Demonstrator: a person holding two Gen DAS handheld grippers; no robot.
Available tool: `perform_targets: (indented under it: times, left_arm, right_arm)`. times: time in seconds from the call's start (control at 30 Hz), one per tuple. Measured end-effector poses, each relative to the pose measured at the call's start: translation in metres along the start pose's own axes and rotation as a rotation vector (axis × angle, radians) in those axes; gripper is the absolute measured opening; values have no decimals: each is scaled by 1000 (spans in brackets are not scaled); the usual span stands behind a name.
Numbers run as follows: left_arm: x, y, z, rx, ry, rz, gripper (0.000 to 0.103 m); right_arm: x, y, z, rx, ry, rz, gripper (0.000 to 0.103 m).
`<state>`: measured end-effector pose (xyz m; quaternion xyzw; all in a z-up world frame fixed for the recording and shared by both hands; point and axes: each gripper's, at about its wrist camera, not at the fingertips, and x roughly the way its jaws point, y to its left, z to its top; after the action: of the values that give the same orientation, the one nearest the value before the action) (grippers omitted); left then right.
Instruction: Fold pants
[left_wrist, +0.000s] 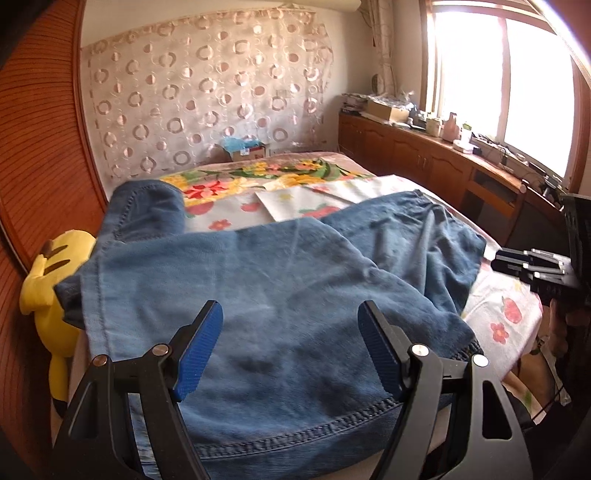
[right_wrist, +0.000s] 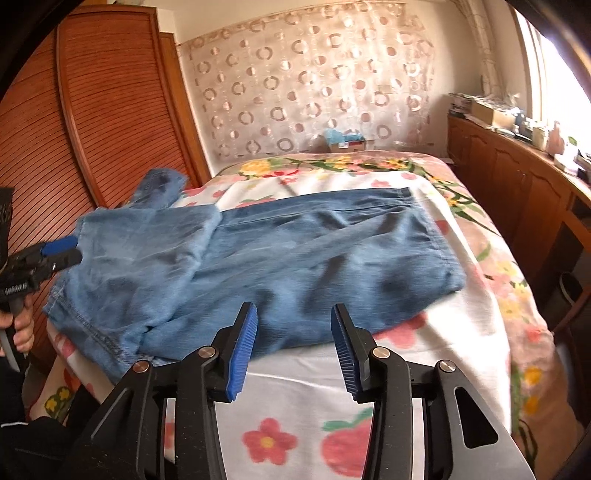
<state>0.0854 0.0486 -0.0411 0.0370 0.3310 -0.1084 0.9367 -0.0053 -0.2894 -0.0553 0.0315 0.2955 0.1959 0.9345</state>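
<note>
Both my ribbed blue finger pads (left_wrist: 201, 350) stand apart on left gripper (left_wrist: 290, 314) and right gripper (right_wrist: 294, 315), empty; soft denim pants (right_wrist: 295, 251) lie rumpled on the flowered bedsheet (right_wrist: 424, 369).

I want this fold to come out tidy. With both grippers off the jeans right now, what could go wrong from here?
1. The folded-over leg lies skewed on the jeans, so a further fold may lock that in.
2. The hem hangs near the bed's edge and might slide off.
3. The yellow plush toy sits against the denim and could get dragged along.
</note>
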Motion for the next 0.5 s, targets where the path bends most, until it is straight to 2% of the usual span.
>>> perform_targets:
  times: [0.23, 0.5]
  left_arm:
    - [16, -6, -10, -12, 42, -19, 76]
    - [30, -5, -21, -35, 82, -26, 76]
  right_arm:
    - [-1, -32, 0, 32, 1, -91, 44]
    - [14, -65, 1, 97, 63, -159, 43]
